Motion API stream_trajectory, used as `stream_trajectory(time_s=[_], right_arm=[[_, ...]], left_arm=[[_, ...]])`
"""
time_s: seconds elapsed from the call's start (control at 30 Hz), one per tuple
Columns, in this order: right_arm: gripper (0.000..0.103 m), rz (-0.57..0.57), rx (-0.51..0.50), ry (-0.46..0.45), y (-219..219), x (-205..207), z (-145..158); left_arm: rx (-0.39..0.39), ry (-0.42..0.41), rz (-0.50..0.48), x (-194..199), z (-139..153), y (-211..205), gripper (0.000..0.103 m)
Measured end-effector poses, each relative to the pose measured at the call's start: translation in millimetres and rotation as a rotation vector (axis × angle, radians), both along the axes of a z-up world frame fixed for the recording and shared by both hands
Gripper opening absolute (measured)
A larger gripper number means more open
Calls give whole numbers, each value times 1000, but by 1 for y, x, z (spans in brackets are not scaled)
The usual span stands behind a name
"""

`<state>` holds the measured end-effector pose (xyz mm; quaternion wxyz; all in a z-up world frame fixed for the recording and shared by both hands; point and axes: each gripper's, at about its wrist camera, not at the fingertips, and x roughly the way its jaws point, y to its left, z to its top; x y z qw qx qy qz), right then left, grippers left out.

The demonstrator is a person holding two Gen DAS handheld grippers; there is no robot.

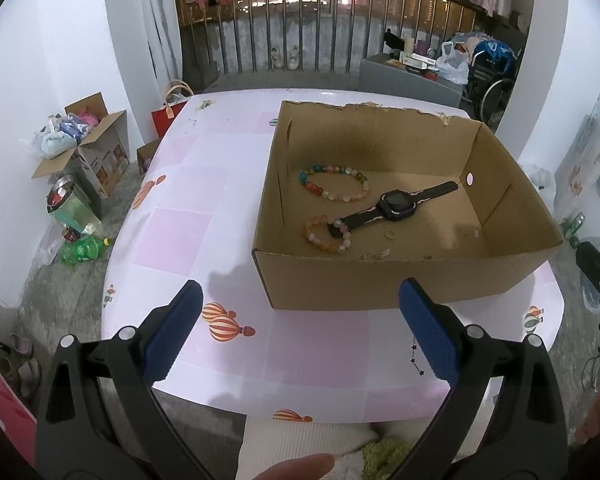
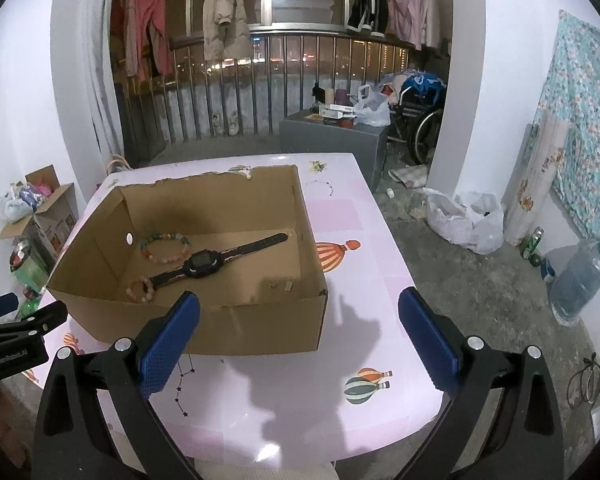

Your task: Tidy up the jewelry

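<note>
An open cardboard box (image 1: 384,276) (image 2: 256,328) stands on the pink table (image 1: 204,236) (image 2: 340,384). Inside lie a multicoloured bead bracelet (image 1: 334,183) (image 2: 165,246), a pale orange bead bracelet (image 1: 327,234) (image 2: 141,289), a black smartwatch (image 1: 396,205) (image 2: 212,264) and a small ring (image 1: 390,234). The watch strap end rests across the orange bracelet. My left gripper (image 1: 300,328) hangs open above the table's near edge, short of the box front. My right gripper (image 2: 300,332) is open too, near the box's front right corner, holding nothing.
Open cartons (image 1: 96,148), bottles and a bin (image 1: 70,208) crowd the floor to the left. A grey cabinet (image 2: 332,140), a wheelchair (image 2: 420,120), plastic bags (image 2: 466,220) and a water jug (image 2: 580,280) stand to the right. A railing with hanging clothes lies beyond the table.
</note>
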<state>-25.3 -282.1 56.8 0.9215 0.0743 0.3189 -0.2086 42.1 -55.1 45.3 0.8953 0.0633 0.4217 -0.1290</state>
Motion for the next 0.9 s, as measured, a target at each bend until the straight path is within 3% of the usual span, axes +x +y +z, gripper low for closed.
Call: stream_trajectory(time_s=[0.9], right_arm=[[97,-1,2,24,-2,0,-4]], left_arm=[[6,13,6,1,-4,1,95]])
